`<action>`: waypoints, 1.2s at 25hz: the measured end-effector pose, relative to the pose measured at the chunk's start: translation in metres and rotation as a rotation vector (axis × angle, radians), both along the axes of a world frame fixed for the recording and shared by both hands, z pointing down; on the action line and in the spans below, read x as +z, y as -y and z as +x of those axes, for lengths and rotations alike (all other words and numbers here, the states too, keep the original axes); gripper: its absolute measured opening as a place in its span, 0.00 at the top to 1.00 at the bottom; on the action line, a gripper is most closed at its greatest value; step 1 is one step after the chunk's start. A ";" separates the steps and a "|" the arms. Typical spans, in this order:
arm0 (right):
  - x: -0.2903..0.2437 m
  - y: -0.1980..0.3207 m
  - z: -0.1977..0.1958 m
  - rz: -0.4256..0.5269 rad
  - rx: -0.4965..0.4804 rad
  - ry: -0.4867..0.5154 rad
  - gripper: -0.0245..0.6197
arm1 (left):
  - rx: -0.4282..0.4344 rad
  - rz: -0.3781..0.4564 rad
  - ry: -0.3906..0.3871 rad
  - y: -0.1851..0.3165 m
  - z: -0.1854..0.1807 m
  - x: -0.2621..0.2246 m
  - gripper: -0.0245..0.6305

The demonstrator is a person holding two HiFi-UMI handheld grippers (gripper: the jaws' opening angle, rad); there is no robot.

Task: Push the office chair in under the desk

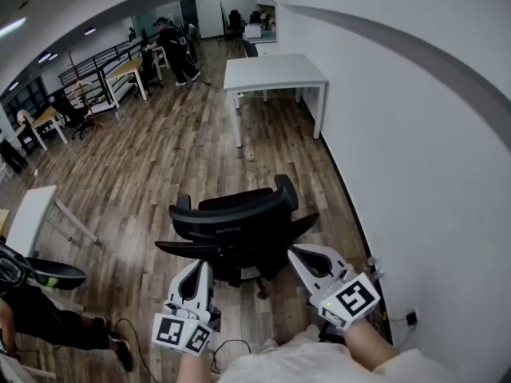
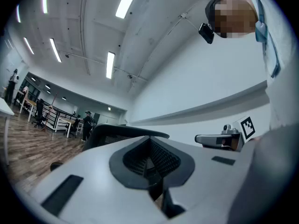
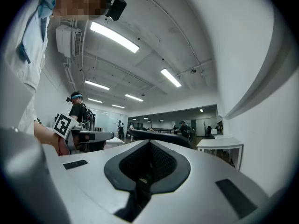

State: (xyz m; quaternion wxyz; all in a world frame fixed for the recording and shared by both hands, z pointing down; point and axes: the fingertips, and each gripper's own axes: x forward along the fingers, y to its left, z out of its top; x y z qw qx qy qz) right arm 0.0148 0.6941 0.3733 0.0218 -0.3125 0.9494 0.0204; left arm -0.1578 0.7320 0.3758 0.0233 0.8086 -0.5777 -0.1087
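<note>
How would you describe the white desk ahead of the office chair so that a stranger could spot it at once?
Follow the long white wall on the right of the head view away from the camera. Beyond the black office chair stands a white desk beside that wall. Unlike the wood-topped tables by the railing, it is all white and bare-topped.

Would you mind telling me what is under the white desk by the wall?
Between the legs of the white desk, only wooden floor shows; the tabletop covers the rest beneath it.
</note>
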 end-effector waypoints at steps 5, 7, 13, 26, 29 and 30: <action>-0.005 0.010 0.001 0.013 -0.016 0.007 0.91 | 0.004 0.013 0.013 0.011 -0.002 -0.004 0.96; -0.007 0.013 0.002 0.013 -0.016 0.007 0.91 | 0.008 0.011 0.021 0.013 -0.002 -0.004 0.96; -0.009 0.015 0.004 0.008 -0.042 -0.001 0.91 | 0.032 0.016 0.038 0.012 -0.004 -0.004 0.96; 0.017 0.018 -0.024 -0.012 -0.153 -0.164 0.90 | 0.172 -0.134 0.234 0.017 -0.015 0.031 0.89; 0.031 0.025 -0.028 -0.011 -0.165 -0.294 0.74 | 0.180 -0.209 0.339 0.025 -0.022 0.049 0.76; 0.036 0.028 -0.028 -0.005 -0.169 -0.344 0.72 | 0.179 -0.224 0.373 0.028 -0.024 0.054 0.72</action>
